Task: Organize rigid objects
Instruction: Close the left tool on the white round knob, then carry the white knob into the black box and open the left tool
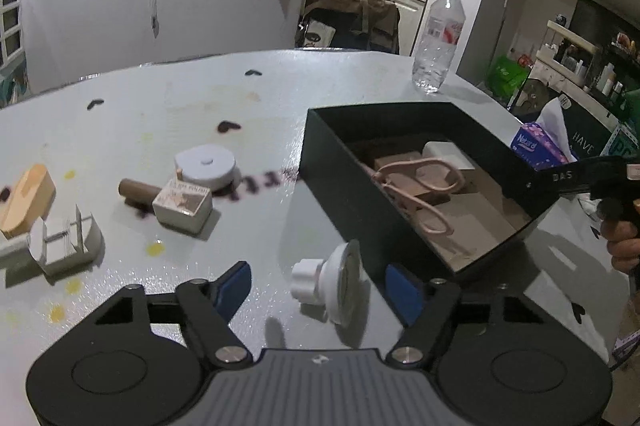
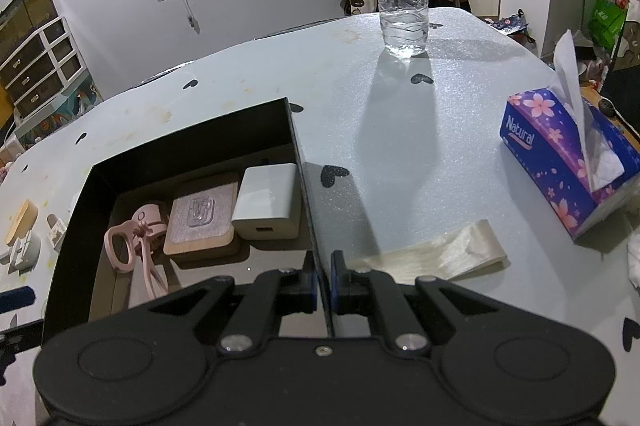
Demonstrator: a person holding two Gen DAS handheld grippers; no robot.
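We judged the step in hand to be the pick-up of the white suction-cup knob (image 1: 330, 284), bound for the black box (image 1: 352, 185).

To do it well, we thought the left gripper (image 1: 318, 292) should settle lower and centre on the piece, one pad to the lobed knob end and one to the disc face. The disc stood on edge and looked apt to roll or tip if caught off-centre. The lift should clear the near wall of the box before any release.

Left wrist view: the knob lay on the pale table (image 1: 160, 113) at lower centre of frame, between the blue pads (image 1: 234, 290). The jaws stood apart, and we saw a gap on each side, wider at frame left. Nothing was gripped.

Right wrist view: the right gripper (image 2: 321, 284) was clamped together on the box's right wall, low centre of frame, steadying it.

Already in the box were pink scissors (image 2: 132, 246), a wooden-backed plaque (image 2: 202, 222) and a white charger block (image 2: 268, 201).

Other pieces waited at frame left of the left view, well apart from the left gripper: a round white puck (image 1: 206, 165), a brown cylinder (image 1: 138, 190) and a small printed box (image 1: 182, 203).
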